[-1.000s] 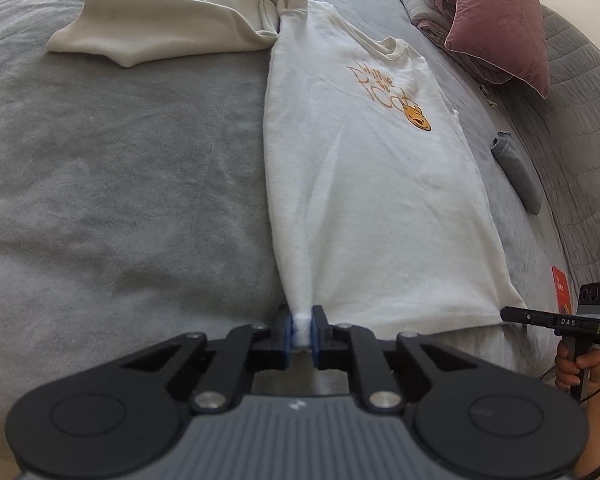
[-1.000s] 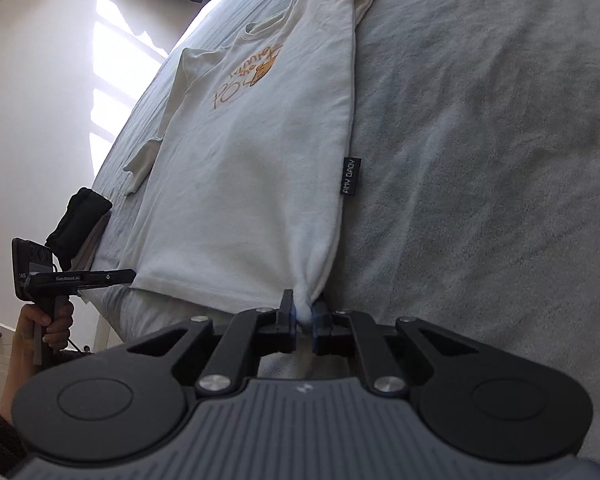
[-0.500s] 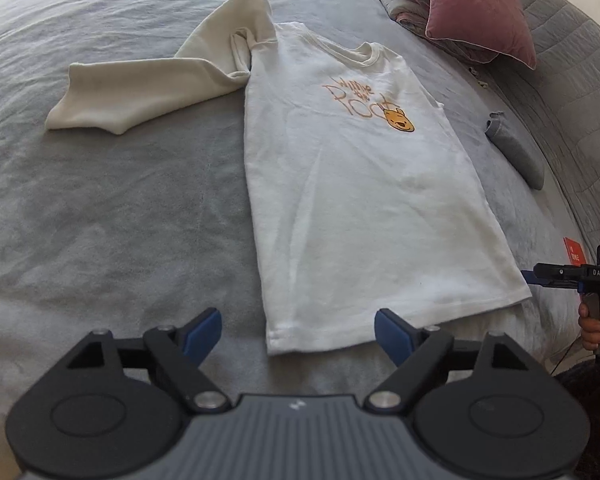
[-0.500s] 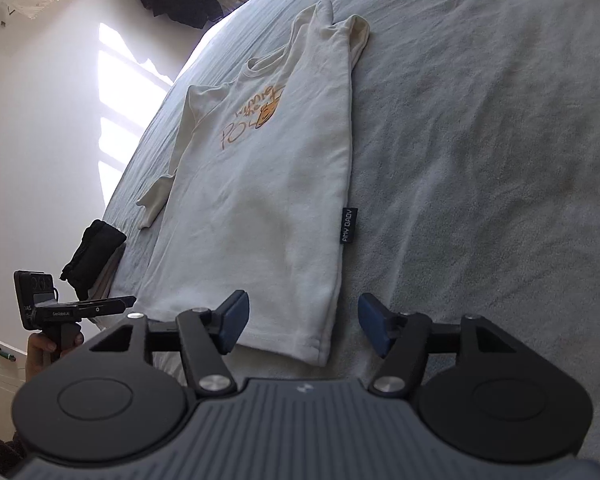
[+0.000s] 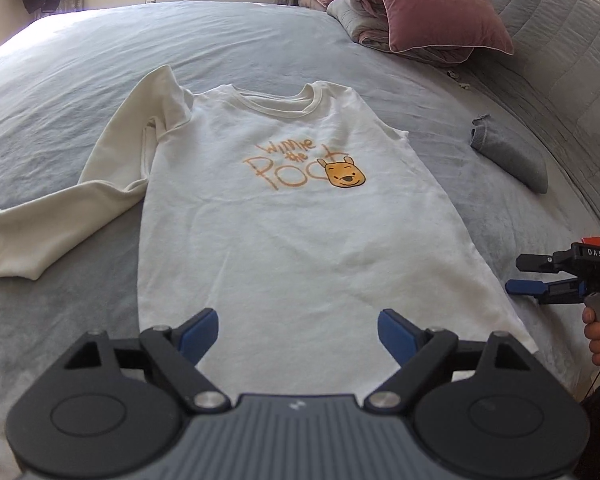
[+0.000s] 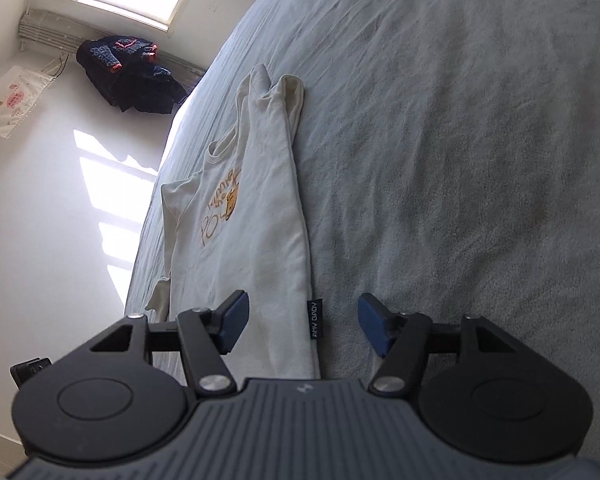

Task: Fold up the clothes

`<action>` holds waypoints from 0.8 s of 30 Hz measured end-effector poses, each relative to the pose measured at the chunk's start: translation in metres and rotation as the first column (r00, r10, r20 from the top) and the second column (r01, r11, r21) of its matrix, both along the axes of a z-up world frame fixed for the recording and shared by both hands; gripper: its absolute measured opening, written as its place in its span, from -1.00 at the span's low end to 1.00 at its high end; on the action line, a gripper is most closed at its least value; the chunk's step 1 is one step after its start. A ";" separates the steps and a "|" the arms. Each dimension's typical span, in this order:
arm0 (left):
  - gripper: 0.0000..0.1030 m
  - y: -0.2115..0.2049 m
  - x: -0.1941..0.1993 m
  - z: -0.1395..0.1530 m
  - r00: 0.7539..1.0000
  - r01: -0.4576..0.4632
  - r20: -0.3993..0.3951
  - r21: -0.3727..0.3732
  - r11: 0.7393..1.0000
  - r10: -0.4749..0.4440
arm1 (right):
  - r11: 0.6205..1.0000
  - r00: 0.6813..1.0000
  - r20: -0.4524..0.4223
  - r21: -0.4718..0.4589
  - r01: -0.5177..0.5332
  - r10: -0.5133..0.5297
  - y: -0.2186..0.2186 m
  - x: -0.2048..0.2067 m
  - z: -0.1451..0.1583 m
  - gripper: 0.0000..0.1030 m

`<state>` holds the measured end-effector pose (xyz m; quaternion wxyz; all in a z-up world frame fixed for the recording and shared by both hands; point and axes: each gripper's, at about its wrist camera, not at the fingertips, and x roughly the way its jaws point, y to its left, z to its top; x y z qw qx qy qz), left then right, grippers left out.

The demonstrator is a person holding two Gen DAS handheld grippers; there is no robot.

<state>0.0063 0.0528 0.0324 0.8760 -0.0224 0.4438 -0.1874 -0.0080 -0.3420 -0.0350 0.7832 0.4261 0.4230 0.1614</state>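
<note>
Both grippers have let go of the hem they pinched a second ago and lifted back. On the grey bed [image 5: 260, 36] the cream shirt [image 5: 300, 240] lies flat, print up, one long sleeve [image 5: 84, 200] still flung out sideways, so no fold is made yet. Left gripper [image 5: 298, 330] and right gripper [image 6: 302, 322] hover over the hem, jaws spread wide, grasping nothing.

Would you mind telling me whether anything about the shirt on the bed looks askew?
Yes: the shirt lies flat, print up, but only one long sleeve is spread out, bent and rumpled. The other shows only as a strip along the opposite edge.
</note>
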 end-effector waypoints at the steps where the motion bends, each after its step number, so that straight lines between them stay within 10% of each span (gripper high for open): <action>1: 0.70 -0.012 0.004 -0.003 1.000 0.002 0.007 -0.012 1.000 -0.002 | 1.000 1.000 0.003 -0.002 0.009 -0.009 0.002 0.003 0.001 0.25; 6: 0.57 -0.058 0.015 -0.015 0.997 0.012 0.076 -0.089 0.996 -0.006 | 0.998 0.999 0.000 0.025 0.052 -0.052 0.004 0.017 0.001 0.25; 13: -0.10 -0.101 0.024 -0.032 0.993 0.057 0.115 -0.202 0.978 -0.034 | 0.987 0.993 -0.017 0.116 0.115 -0.114 0.004 0.027 -0.004 0.25; 24: 0.27 -0.148 0.014 -0.050 0.980 0.173 0.134 -0.193 0.966 -0.149 | 0.945 0.990 -0.037 0.295 0.138 -0.134 -0.013 0.019 -0.012 0.25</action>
